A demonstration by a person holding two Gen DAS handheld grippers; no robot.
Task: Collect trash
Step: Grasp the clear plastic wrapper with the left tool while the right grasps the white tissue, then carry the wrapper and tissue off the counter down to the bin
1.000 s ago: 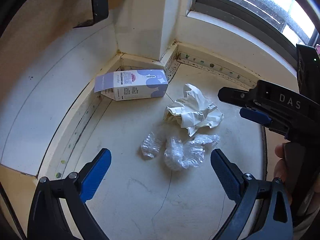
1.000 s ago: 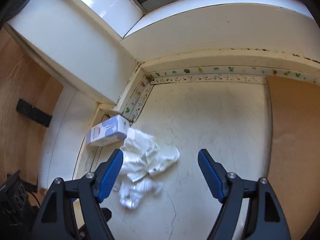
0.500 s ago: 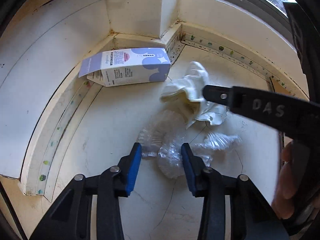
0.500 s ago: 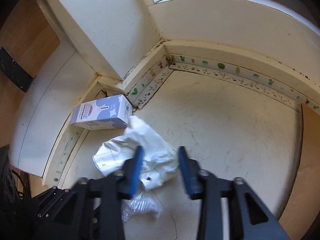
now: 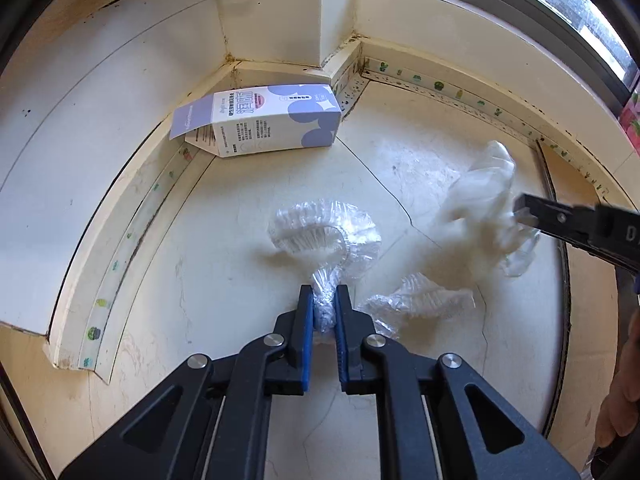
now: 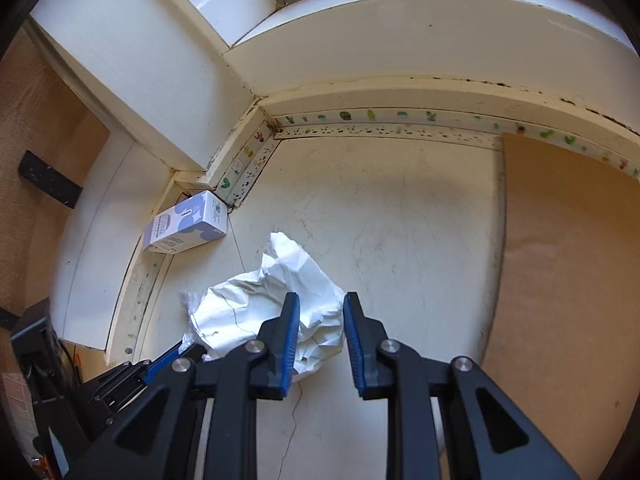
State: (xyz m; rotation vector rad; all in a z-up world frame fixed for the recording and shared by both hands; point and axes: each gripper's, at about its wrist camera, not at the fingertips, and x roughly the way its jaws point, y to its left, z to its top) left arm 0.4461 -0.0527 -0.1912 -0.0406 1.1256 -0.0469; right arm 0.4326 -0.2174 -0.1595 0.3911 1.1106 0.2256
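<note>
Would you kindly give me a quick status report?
Left claw just closed on clear plastic wrap. Right claw just closed on crumpled paper. Carton lies in the corner. Nothing in the way.

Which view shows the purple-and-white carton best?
The left wrist view: the carton lies on its side against the corner ledge, its long printed face and open flap in clear view. The right wrist view shows it smaller, end-on and off to the left.
</note>
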